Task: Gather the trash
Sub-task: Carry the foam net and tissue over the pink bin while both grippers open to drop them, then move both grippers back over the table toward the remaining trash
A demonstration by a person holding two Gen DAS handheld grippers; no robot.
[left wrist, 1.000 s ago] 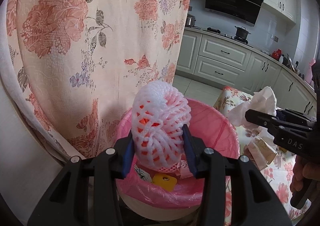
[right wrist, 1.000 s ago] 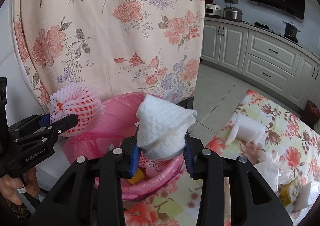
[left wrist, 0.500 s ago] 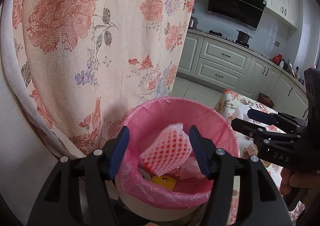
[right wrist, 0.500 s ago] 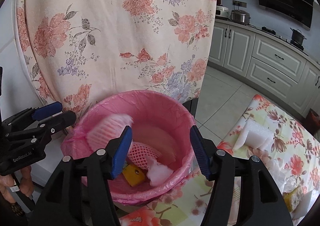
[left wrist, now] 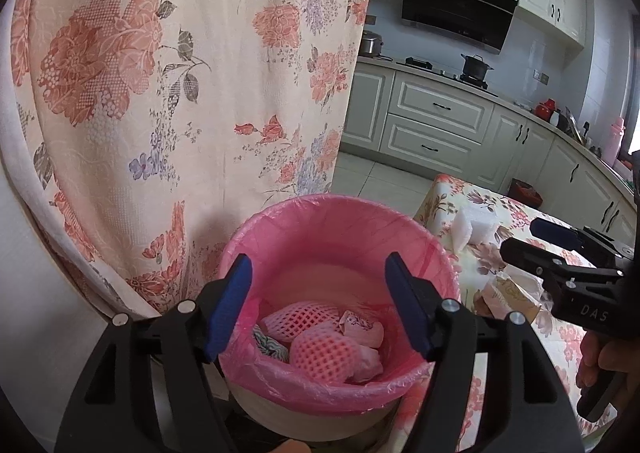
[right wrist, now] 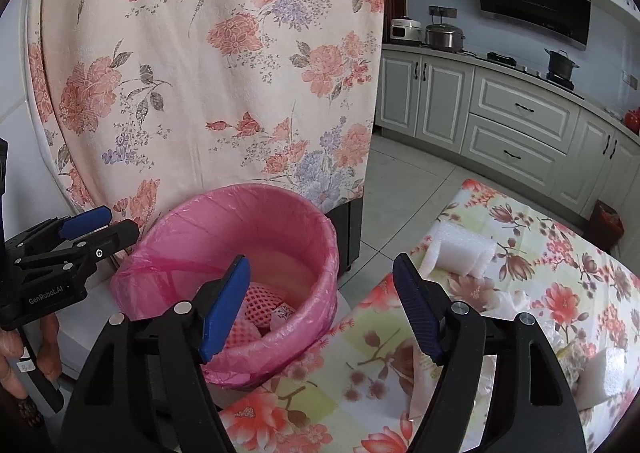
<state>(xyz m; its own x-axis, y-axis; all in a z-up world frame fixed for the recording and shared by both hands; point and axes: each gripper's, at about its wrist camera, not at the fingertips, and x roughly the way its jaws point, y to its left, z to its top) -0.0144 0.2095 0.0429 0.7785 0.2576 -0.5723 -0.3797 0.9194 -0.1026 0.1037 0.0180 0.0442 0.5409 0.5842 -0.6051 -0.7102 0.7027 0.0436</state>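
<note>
Two grippers, left gripper (left wrist: pixel 318 303) and right gripper (right wrist: pixel 320 307), hang empty with jaws just spread apart; their foam net (left wrist: pixel 322 357) and tissue now lie inside the pink-lined bin (left wrist: pixel 340 213), while more trash (right wrist: pixel 460 249) waits on the table (right wrist: pixel 560 293).

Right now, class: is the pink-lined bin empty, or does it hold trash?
It holds trash. Pink foam nets, crumpled paper and a striped wrapper lie inside the bin, well below its rim.
</note>
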